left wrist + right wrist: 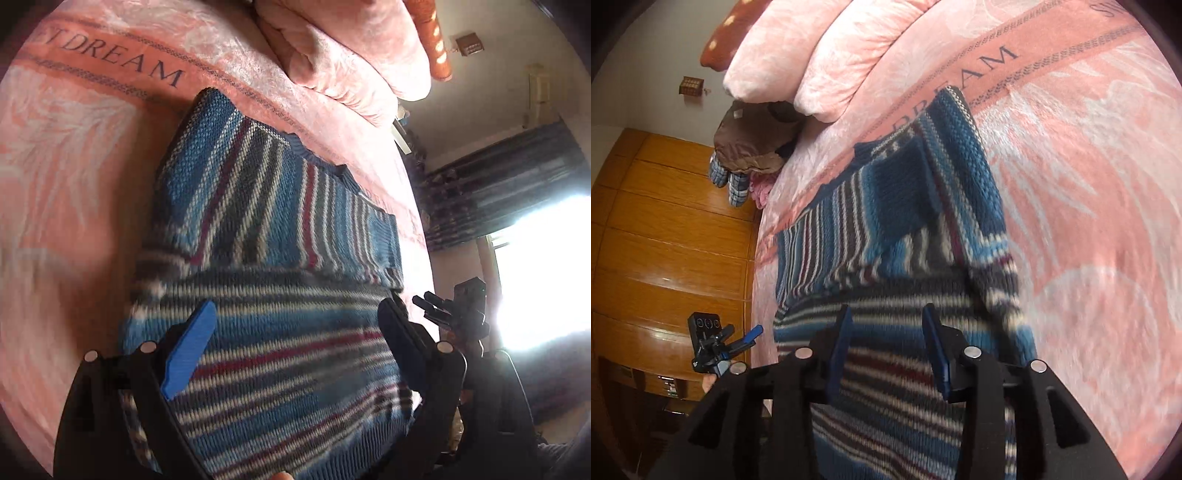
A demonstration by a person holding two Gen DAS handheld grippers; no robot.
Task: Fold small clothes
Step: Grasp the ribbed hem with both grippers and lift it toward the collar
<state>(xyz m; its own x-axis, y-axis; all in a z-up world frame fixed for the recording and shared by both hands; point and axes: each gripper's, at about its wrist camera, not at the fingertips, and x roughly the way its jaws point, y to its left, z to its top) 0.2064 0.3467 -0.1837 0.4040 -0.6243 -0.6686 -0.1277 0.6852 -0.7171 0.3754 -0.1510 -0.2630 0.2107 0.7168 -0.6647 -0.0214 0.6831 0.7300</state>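
A striped knit sweater (280, 236) in blue, grey, white and maroon lies on a bed covered with a pink blanket (74, 192) that carries the word "DREAM" woven into a darker band. The sweater is partly folded: one sleeve lies across the body with its stripes running at an angle to those of the lower portion, and the ribbed neckline sits toward the far edge. The near part of the garment is blurred in both views.

In the left wrist view, the left gripper (295, 350) hovers over the lower part of the sweater with its jaws spread wide apart; the blue pad of one finger (190, 349) shows on the left and the dark finger on the right, with knit fabric filling the space between them. Whether the fingers touch the cloth cannot be told. To the right, beyond the bed's edge, the right gripper appears small against a glaring window with a dark curtain (517, 177).

In the right wrist view, the right gripper (886, 347) also stands over the sweater's lower part, its two blue-padded jaws parted with striped fabric visible in the gap, not pinched. Pink pillows (798, 55) are piled at the head of the bed, a wooden wardrobe (665, 240) stands to the left, and the left gripper shows in front of it.
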